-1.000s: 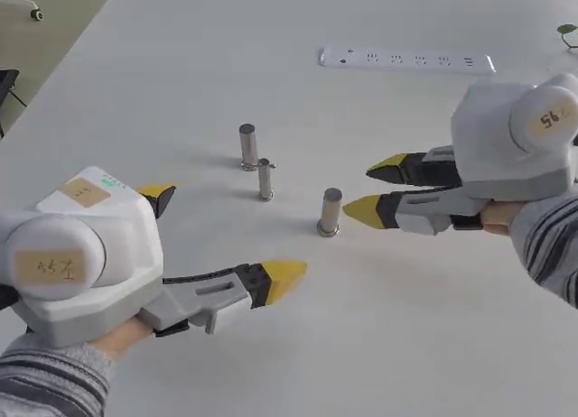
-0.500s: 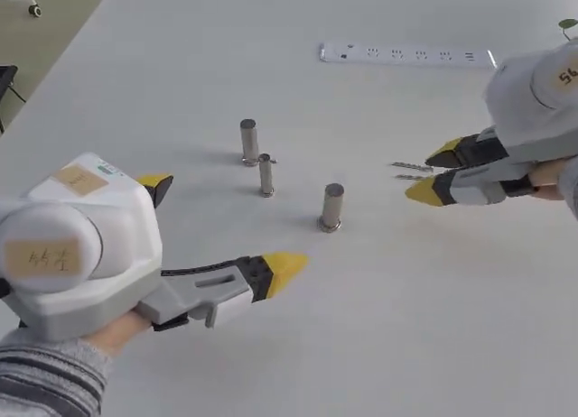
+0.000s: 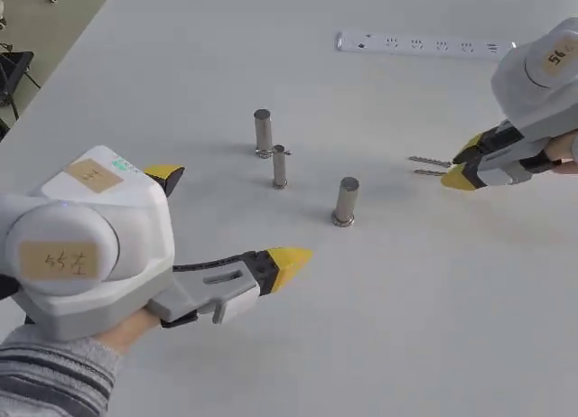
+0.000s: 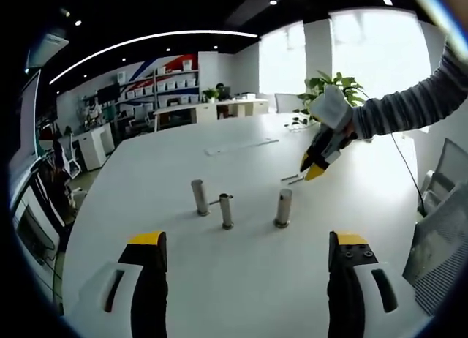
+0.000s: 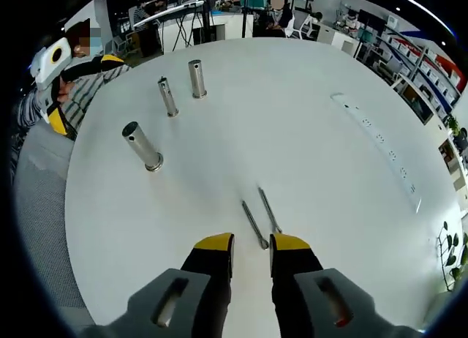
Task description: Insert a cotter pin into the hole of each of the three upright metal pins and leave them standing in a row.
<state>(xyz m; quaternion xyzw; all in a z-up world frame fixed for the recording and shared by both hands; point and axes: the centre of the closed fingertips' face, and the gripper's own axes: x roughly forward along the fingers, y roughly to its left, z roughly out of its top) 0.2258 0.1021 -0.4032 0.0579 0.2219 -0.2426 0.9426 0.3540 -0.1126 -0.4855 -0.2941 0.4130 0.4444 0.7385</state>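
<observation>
Three upright metal pins stand in a slanted row: the far one, the middle one and the near one. A cotter pin sticks through the middle pin's top. Two loose cotter pins lie on the table to the right. My right gripper sits low at their right ends, its jaws narrowly open, and one cotter pin's end lies between the tips. My left gripper hovers wide open in front of the row, holding nothing; its view shows the pins ahead.
A white power strip lies at the table's far side. The white tabletop stretches bare around the pins. The table's left edge drops to the floor. Chairs, desks and a plant stand beyond the table.
My right gripper has moved right, away from the near pin, down to the loose cotter pins, and its jaws have narrowed. The left gripper has barely moved.
</observation>
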